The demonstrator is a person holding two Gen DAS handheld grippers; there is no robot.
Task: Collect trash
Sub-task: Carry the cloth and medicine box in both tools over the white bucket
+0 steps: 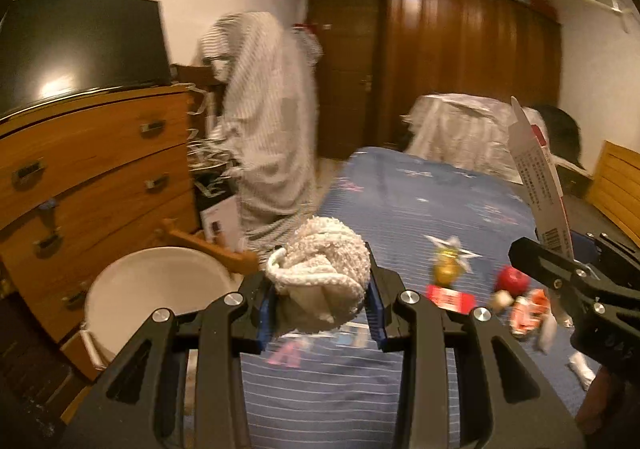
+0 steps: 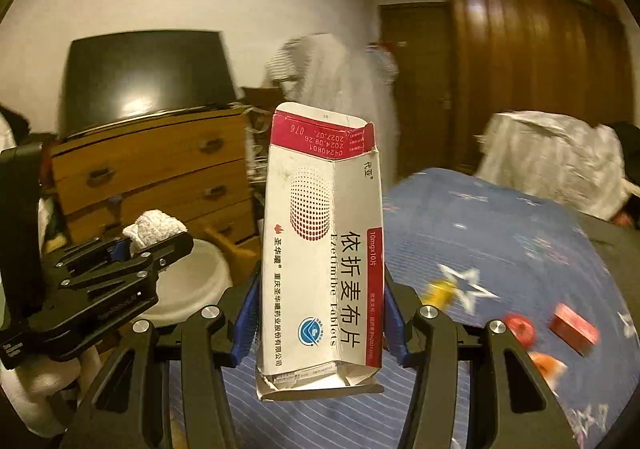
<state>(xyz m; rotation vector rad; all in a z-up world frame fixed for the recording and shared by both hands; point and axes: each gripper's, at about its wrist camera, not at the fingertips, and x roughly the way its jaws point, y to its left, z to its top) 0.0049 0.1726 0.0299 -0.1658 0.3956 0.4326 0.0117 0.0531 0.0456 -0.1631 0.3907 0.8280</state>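
My left gripper [image 1: 322, 307] is shut on a crumpled white tissue wad [image 1: 320, 277], held over the near corner of the blue bed [image 1: 400, 209]. In the right wrist view the same left gripper [image 2: 132, 249] shows at the left with the wad [image 2: 154, 227] in it. My right gripper [image 2: 320, 317] is shut on an empty white and red tablet box [image 2: 320, 249], standing upright between the blue pads. The left wrist view catches that box [image 1: 538, 177] edge-on above the right gripper [image 1: 560, 265]. A white round bin [image 1: 156, 289] stands on the floor left of the bed, also seen as the bin [image 2: 192, 285].
Small litter lies on the bedspread: a yellow item [image 1: 446, 269], a red round piece [image 1: 514, 277], a red box [image 1: 450, 299] and orange wrappers [image 1: 528, 313]. A wooden chest of drawers [image 1: 92, 169] with a dark screen [image 1: 80, 45] stands left. Draped clothes [image 1: 268, 109] and a wardrobe [image 1: 472, 61] fill the back.
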